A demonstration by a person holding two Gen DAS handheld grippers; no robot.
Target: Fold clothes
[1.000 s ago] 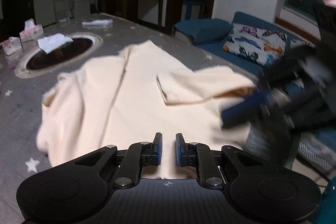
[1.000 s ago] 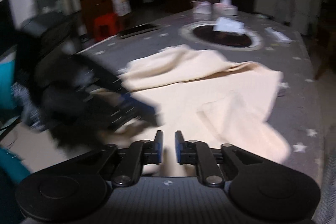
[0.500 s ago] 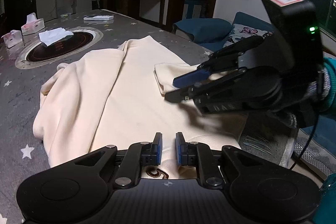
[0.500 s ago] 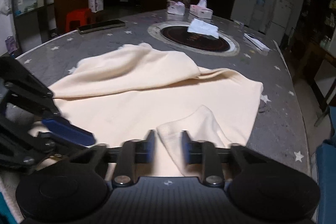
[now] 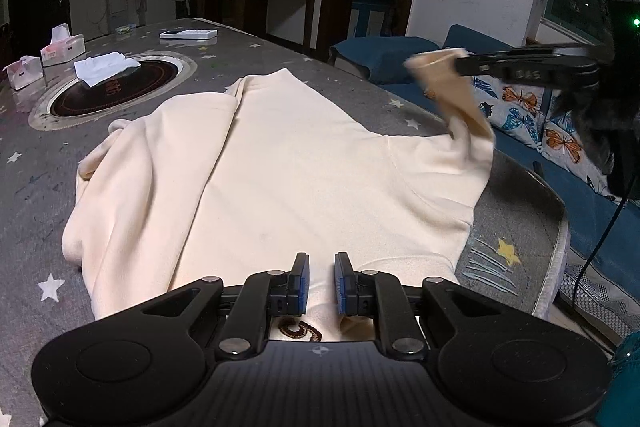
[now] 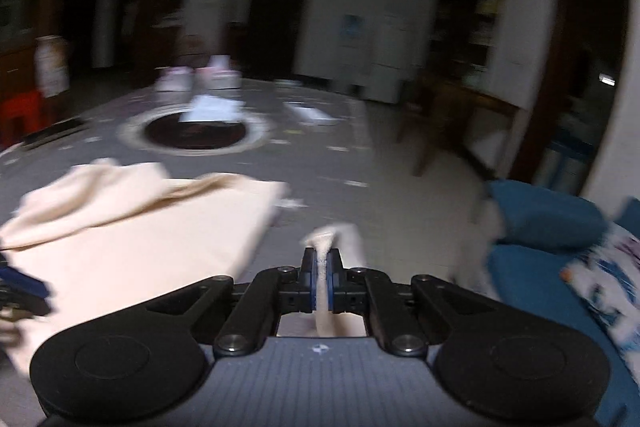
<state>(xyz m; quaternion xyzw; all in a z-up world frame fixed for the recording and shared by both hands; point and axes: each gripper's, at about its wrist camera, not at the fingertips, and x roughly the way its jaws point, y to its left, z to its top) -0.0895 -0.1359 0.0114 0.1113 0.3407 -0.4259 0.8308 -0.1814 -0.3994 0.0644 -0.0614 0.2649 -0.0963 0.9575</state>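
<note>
Right gripper (image 6: 322, 277) pinched tight on the sleeve (image 5: 452, 87) of the cream shirt (image 5: 280, 167) spread on the starry tablecloth (image 5: 512, 227); left gripper (image 5: 321, 281) looks barely parted over the hem, grip unclear; next, carry that sleeve across the body.

The left gripper (image 5: 321, 277) points down at a slant over the near edge of the cream garment (image 5: 288, 163), jaws narrowly apart. The right gripper (image 6: 321, 273), raised at far right, is clamped on a sleeve (image 6: 340, 239).
</note>
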